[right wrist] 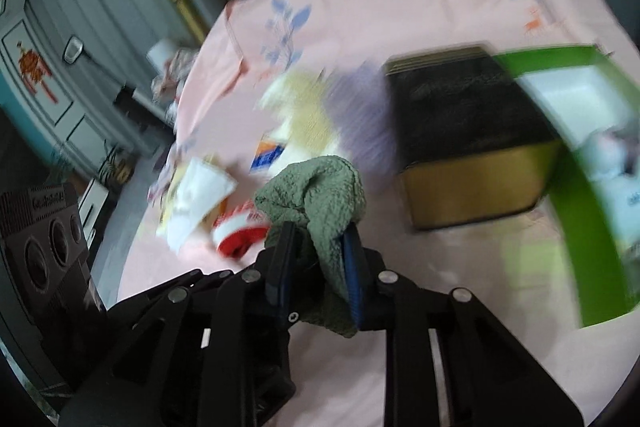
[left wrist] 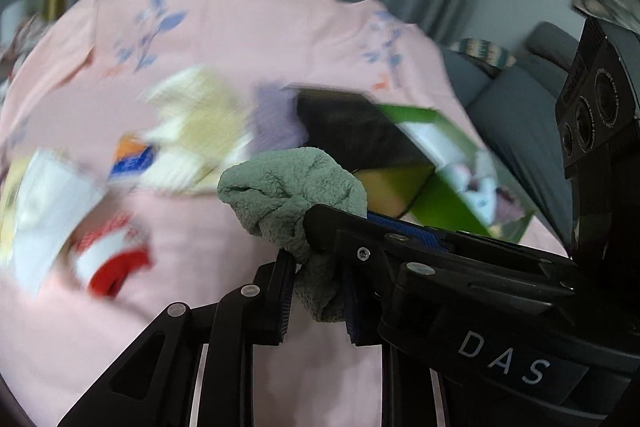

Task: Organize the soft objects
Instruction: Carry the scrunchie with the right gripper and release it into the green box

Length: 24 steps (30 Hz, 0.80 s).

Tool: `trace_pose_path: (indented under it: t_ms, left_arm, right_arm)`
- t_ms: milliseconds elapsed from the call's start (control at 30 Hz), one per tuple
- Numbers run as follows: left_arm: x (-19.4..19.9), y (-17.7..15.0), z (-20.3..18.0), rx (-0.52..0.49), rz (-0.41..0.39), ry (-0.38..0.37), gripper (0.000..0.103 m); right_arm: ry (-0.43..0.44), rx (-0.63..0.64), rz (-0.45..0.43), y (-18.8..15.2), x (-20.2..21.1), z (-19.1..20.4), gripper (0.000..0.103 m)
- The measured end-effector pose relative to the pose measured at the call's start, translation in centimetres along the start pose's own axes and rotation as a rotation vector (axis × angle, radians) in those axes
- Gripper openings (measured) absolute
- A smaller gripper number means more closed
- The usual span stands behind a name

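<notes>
Evidently the sorting is only partly done, as far as can be judged through the motion blur. A green bin (right wrist: 576, 259) is seen at the right of the pink floral bedsheet (right wrist: 400, 11), and some pale soft items, too blurred to name, appear to lie inside it already. Beside the bin a black and tan box (right wrist: 476, 143) is set. Several soft things are left loose on the sheet: a cream and yellow cloth (left wrist: 200, 115), a lilac cloth (left wrist: 276, 119), a red and white sock (left wrist: 108, 259), a white cloth (left wrist: 44, 211) and a small orange and blue item (left wrist: 134, 159) whose kind cannot be told. One green terry cloth (right wrist: 316, 203) is in hand, and it is shared by both tools. It is pinched by the left gripper (left wrist: 316, 291) low on its hanging tail, the two jaws being pressed in against the fabric from either side. It is likewise clamped by the right gripper (right wrist: 316, 259), whose jaws are closed on the cloth's middle, so that a bunched fold stands up above the fingertips while a loose end droops below them. The cloth is held above the sheet, near the box and bin, and is judged not yet placed.
</notes>
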<state>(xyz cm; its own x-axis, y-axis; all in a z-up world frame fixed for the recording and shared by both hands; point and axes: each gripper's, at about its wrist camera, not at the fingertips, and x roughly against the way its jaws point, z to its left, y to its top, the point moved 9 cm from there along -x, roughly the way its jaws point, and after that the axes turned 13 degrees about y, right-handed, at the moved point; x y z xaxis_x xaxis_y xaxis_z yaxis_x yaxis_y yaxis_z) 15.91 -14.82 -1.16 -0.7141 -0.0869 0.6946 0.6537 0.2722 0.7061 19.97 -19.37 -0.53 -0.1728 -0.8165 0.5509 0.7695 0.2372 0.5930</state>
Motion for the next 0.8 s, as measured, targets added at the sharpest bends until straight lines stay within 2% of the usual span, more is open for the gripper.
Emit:
trace_pose_path:
  t_ms: [267,500,800]
  left_arm:
    - [-0.2,4.1,-10.5,-0.127,-0.092,-0.141,0.021]
    - [-3.0,4.6,-18.2,-0.161,-0.051,-0.250,0.021]
    - [-6.4,4.8,-22.5,-0.197,-0.006,-0.271,0.021]
  right_arm:
    - [-0.076,-0.074,-0.213,4.2,8.6,-6.2,0.023]
    - [-0.138,-0.202,-0.332,4.8,13.8,-12.6,0.023]
    - [-0.232,-0.270,-0.386,5.0,16.1,-17.0,0.023]
